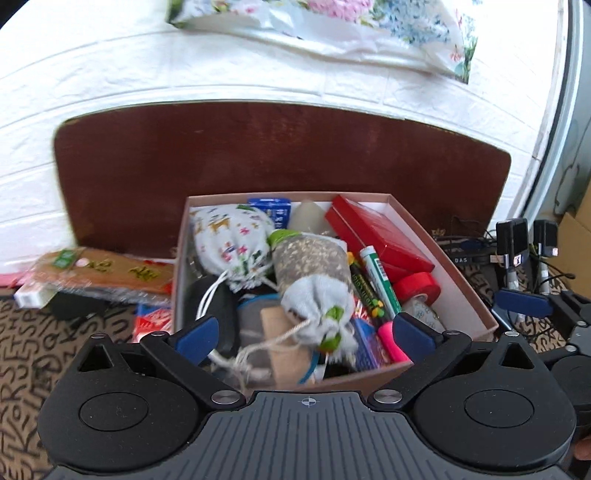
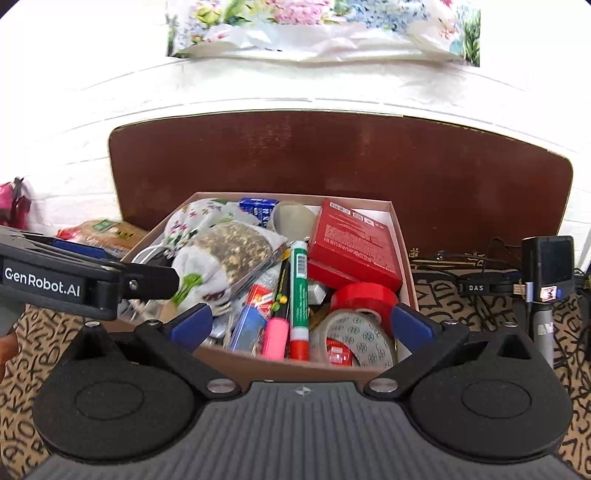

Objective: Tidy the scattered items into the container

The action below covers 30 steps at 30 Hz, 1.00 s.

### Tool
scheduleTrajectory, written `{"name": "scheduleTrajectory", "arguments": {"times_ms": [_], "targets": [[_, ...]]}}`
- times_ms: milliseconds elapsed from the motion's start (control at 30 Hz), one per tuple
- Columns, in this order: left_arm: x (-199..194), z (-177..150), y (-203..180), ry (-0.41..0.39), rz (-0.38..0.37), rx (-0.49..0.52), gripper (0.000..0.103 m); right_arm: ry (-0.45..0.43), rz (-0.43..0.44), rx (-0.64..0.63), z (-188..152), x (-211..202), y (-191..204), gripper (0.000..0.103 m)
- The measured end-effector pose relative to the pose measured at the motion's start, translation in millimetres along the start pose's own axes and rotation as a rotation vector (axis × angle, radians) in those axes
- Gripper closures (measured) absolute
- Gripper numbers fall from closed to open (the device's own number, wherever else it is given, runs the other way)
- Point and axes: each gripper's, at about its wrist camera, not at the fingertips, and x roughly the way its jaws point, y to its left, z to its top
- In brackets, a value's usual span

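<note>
A pink cardboard box (image 1: 476, 299) stands on the patterned cloth, also in the right wrist view (image 2: 402, 236). It holds a speckled drawstring pouch (image 1: 314, 269), a white printed pouch (image 1: 229, 236), a red box (image 1: 380, 232), red tape (image 1: 417, 286), a green marker (image 1: 380, 280) and a pink highlighter (image 1: 393, 343). My left gripper (image 1: 304, 334) is open and empty just above the box's near side, over the speckled pouch. My right gripper (image 2: 301, 325) is open and empty over the near right part, above grey tape (image 2: 354, 339) and the green marker (image 2: 299, 291).
A wrapped snack pack (image 1: 99, 273) and a red packet (image 1: 151, 317) lie on the cloth left of the box. A brown board (image 1: 280, 147) stands behind it against the white wall. Black devices and cables (image 2: 546, 266) sit at the right. A floral bag (image 2: 325, 29) hangs above.
</note>
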Motion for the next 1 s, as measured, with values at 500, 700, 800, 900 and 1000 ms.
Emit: {"name": "scheduleTrajectory", "arguments": {"times_ms": [500, 700, 800, 900, 1000], "targets": [[-32.7, -63.3, -23.7, 0.035, 0.127, 0.066, 0.000, 0.055, -0.026, -0.082, -37.2, -52.1, 15.9, 0.001], [-35.5, -65.7, -26.0, 0.047, 0.120, 0.058, 0.000, 0.058, -0.033, -0.075, -40.0, -57.9, 14.9, 0.001], [-36.3, -66.5, -25.7, 0.038, 0.126, 0.057, 0.000, 0.064, -0.033, -0.066, -39.7, -56.1, 14.7, 0.001], [-34.6, -65.9, -23.9, 0.037, 0.138, 0.054, 0.000, 0.072, -0.033, -0.061, -39.2, -52.2, 15.6, 0.001], [-33.1, -65.0, -21.1, 0.038, 0.144, 0.049, 0.000, 0.078, -0.031, -0.054, -39.0, -48.5, 16.3, 0.001]]}}
